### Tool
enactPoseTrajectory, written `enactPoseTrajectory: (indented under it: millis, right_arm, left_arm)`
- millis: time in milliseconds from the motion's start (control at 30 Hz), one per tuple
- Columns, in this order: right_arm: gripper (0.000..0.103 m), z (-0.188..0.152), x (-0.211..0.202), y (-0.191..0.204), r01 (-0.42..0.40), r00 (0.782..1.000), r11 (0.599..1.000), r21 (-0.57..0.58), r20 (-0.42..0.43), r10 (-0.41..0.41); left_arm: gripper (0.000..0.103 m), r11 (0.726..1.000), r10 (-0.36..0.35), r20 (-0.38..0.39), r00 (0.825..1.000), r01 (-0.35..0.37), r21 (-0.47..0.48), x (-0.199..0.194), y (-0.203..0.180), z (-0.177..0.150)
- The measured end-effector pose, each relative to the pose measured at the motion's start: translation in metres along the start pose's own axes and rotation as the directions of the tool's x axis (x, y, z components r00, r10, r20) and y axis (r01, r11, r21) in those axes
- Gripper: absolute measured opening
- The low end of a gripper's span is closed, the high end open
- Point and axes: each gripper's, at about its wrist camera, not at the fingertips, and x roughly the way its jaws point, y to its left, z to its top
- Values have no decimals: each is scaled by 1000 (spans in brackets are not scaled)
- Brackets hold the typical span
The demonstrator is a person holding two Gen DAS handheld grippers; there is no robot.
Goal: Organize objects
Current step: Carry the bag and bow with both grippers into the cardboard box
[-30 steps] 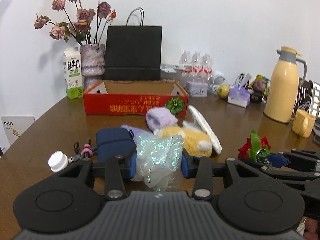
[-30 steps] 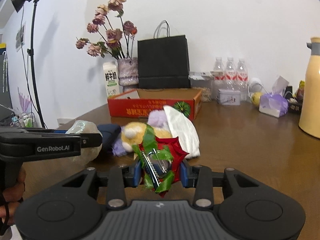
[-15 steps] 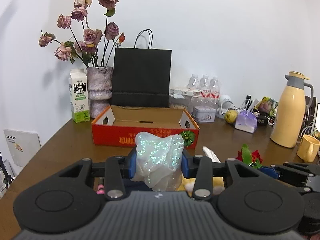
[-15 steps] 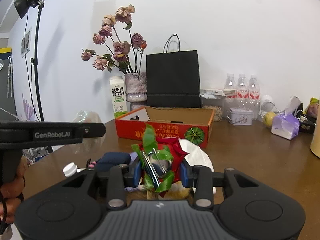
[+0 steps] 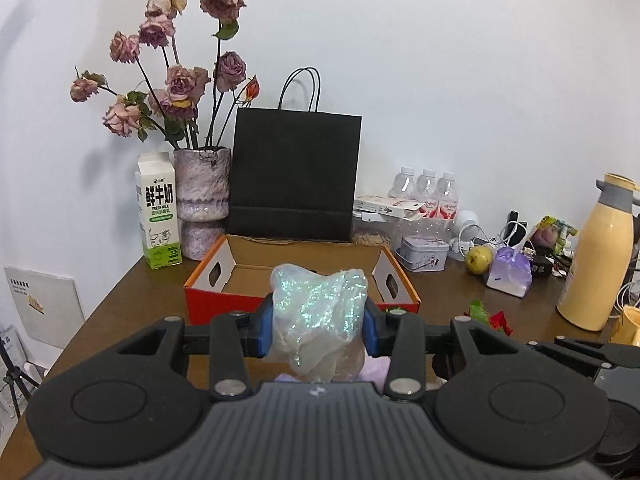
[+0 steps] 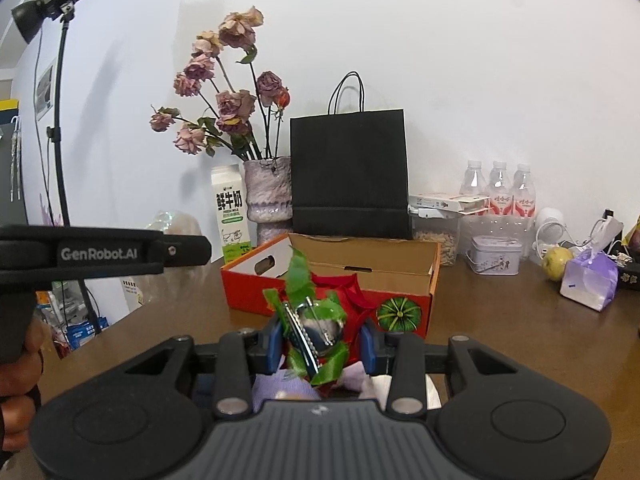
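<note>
Short of the open red-and-orange cardboard box point(image 5: 208, 286), which looks empty: left gripper point(image 5: 318, 326) clamps an iridescent crumpled plastic bundle point(image 5: 318, 312); right gripper point(image 6: 320, 344) clamps a red-and-green fabric flower clip point(image 6: 316, 320). Neither deposited yet.

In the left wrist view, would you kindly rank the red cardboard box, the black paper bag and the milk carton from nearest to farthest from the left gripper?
1. Red cardboard box, directly ahead of the left gripper.
2. Milk carton, back left; black paper bag, straight behind the box: too close to call.
</note>
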Motion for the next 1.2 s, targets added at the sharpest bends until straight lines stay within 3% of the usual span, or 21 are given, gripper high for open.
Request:
enactPoseTrajectory:
  millis: [733,1200]
  right_arm:
    - [36,71,130,-35,41,993,999,-17,-109,-42]
    - [36,89,219,-78,75,969,997,1,-238,-73]
  left_arm:
    - [41,996,78,-154,985,-82,-21,134,24,57]
    - [41,991,131,-260,957,-126,34,227,24,70]
